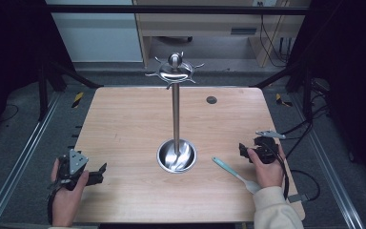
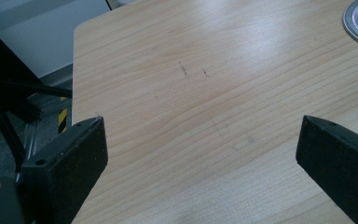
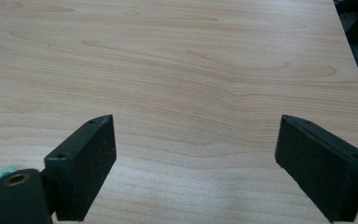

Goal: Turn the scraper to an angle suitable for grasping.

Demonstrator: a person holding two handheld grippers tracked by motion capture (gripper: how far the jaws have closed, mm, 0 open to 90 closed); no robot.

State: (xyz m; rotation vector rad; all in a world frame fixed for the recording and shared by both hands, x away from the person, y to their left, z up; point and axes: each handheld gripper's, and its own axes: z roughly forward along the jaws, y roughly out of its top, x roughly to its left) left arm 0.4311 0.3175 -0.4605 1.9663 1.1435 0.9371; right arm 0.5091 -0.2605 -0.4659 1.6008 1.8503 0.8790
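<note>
While both grippers, left (image 1: 100, 172) and right (image 1: 242, 149), stood wide open and empty, the teal-handled utensil (image 1: 233, 173) lay on the table (image 1: 124, 119) just beside the right one, not yet hung on the stand (image 1: 176, 109).

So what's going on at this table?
A person sits at a wooden table with a gripper in each hand. The left gripper and right gripper both rest open, holding nothing. A teal-handled utensil lies beside the right hand, near a steel hanging stand with hooks on top.
</note>
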